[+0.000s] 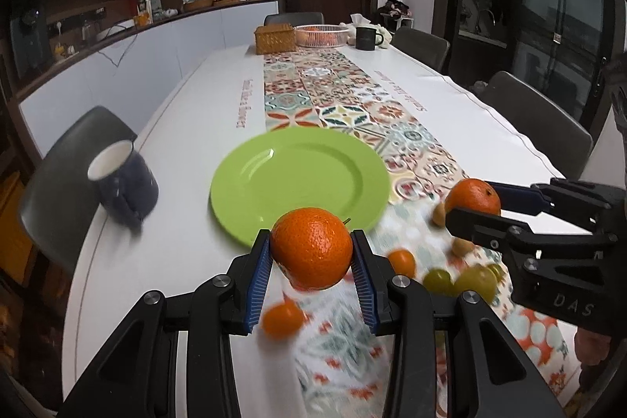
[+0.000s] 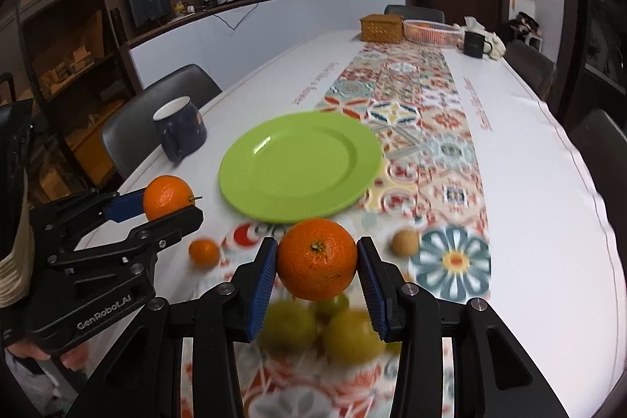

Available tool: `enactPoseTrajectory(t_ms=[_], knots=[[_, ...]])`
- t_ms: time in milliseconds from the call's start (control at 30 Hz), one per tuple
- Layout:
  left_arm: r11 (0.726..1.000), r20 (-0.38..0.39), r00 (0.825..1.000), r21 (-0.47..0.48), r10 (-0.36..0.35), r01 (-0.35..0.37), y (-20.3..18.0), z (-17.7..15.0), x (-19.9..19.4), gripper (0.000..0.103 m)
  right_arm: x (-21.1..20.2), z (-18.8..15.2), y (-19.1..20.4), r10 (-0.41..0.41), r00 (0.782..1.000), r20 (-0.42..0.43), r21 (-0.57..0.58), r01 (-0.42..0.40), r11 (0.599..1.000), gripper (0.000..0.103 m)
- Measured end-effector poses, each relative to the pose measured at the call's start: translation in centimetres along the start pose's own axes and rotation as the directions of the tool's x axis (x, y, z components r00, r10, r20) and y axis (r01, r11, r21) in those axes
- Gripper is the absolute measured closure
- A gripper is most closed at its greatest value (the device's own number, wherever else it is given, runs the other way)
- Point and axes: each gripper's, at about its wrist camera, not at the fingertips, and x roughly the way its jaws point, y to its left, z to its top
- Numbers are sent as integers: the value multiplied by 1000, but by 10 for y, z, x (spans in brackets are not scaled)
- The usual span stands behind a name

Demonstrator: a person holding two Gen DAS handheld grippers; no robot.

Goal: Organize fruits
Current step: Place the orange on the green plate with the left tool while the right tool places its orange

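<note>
My left gripper [image 1: 311,255] is shut on an orange [image 1: 311,247] and holds it above the table, just short of the near rim of the green plate [image 1: 299,179]. It also shows in the right wrist view [image 2: 172,200] with its orange [image 2: 167,196]. My right gripper [image 2: 316,261] is shut on a second orange [image 2: 316,259], right of the left one, also lifted near the plate [image 2: 299,167]. It also shows in the left wrist view [image 1: 476,200]. The plate is bare.
Loose on the patterned runner lie small oranges [image 1: 282,318] [image 2: 203,252], green fruits [image 2: 352,337] and small brown fruits [image 2: 405,241]. A dark blue mug [image 1: 123,183] stands left of the plate. A wicker box [image 1: 275,38], basket [image 1: 321,35] and black mug [image 1: 366,38] stand at the far end.
</note>
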Motion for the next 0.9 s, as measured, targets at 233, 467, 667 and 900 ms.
enactPoseTrajectory(t_ms=[233,467,667,900], knots=[[999,-72,997,-24,-30,28,16,19,44,64,40,36,-7,45,997,-56,11,-44,999,61],[997,-176,982,-51,-67,59,30,23,94,64,88,53,-7,60,990,-128,3,-60,998,61],[994,-236,967,-73,-92,77,38,22,118,64,123,56,-13,102,974,-201,59,-92,994,61],[993,-223,973,-108,-61,37,46,23,108,46,124,57,-18,75,978,-194,76,-61,995,53]])
